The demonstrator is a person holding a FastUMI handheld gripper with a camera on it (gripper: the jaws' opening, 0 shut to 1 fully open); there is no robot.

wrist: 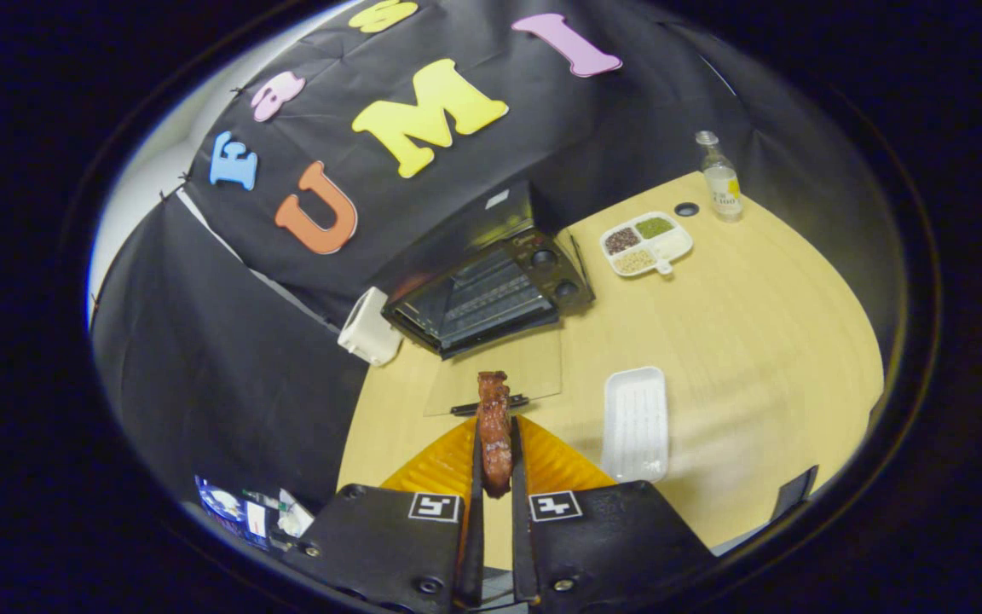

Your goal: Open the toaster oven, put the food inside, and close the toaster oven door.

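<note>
Tool clamps meat facing open toaster oven

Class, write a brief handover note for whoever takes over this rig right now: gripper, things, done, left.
Gripper: shut on the meat, held upright between the fingers.
Oven: beyond the fingers, its glass door folded down flat onto the table, cavity open.
White tray: empty, beside the fingers.
Done: door opened, meat picked up.
Left: put the meat in the oven, let go, close the door.
</note>
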